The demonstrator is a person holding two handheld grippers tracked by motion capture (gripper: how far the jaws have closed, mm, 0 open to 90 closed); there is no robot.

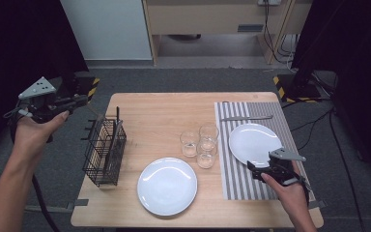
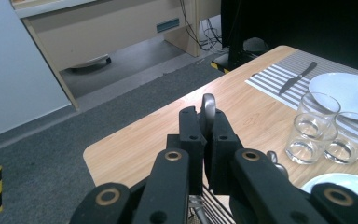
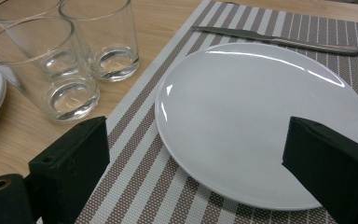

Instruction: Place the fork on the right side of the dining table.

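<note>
The rectangular light wooden table point(image 1: 159, 108) carries all items. On its right part lies a grey-and-white striped woven placemat point(image 1: 236, 179). A round white ceramic plate point(image 1: 254, 143) rests on the placemat, and a second round white plate point(image 1: 167, 186) rests on bare wood near the front edge. A black wire cutlery basket point(image 1: 104, 152) stands upright at the left edge of the table. Three clear drinking glasses point(image 1: 199, 143) stand clustered between the two plates (touching or nearly touching one another). A silver table knife point(image 1: 247, 117) lies across the far end of the placemat, beyond the plate.

The left gripper point(image 1: 79, 102) is held in the air, up and to the left of the basket and off the table edge. In the left gripper view its two black jaws are closed together on the silver metal handle of a utensil point(image 2: 208, 108), whose rounded end projects just above the jaw tips; the working end of the utensil is hidden behind the jaws, so its type cannot be told. The basket wires appear directly below the jaws in that view.

The right gripper point(image 1: 257, 170) sits low over the placemat at the near rim of the plate there. Its jaws stand wide apart and grip nothing (the plate rim lies between them in the right gripper view).
</note>
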